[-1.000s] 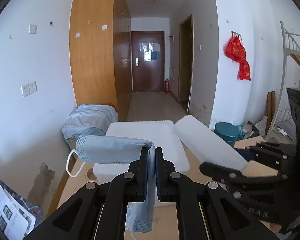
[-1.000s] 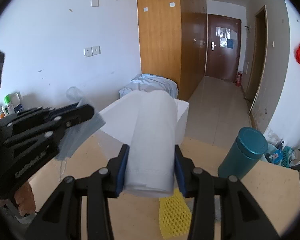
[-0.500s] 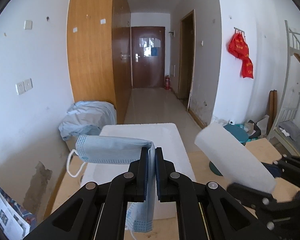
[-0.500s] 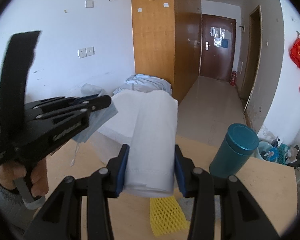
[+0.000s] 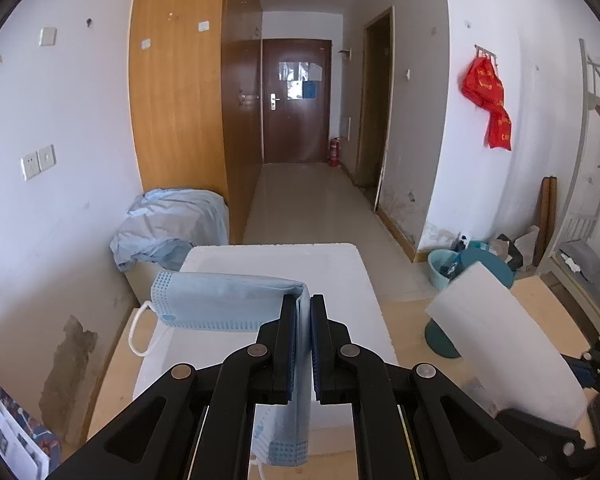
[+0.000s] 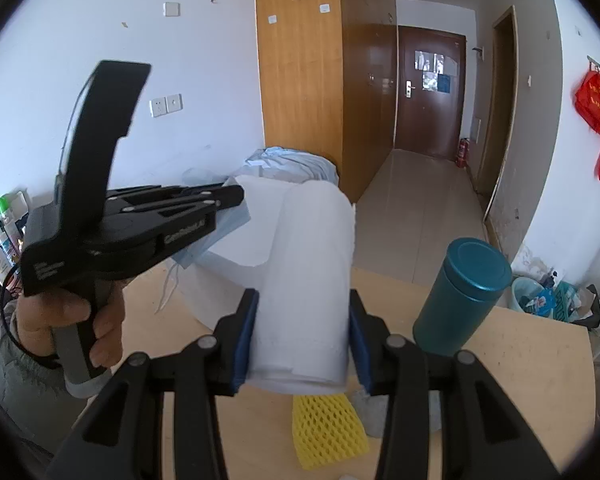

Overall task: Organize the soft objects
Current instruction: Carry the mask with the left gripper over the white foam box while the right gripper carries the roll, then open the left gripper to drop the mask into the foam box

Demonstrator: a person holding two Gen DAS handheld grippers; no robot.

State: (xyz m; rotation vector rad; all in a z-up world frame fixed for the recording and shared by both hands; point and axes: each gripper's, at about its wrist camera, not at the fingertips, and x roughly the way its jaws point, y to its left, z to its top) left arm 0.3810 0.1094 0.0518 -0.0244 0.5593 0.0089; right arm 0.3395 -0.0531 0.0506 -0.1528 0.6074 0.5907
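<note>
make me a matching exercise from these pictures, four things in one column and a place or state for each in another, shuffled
Things:
1. face mask
2. toilet paper roll
3. teal canister
4. yellow foam net

Places or states:
A. stands upright on the wooden table
B. lies flat on the table under the right hand-held gripper
C. pinched in the left hand-held gripper, draped over the white foam box
D. clamped between the right hand-held gripper's blue pads

Pairs: 1-C, 2-D, 3-A, 4-B

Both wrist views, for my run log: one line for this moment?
left hand-held gripper: shut on pale blue face mask | right hand-held gripper: shut on white paper roll
</note>
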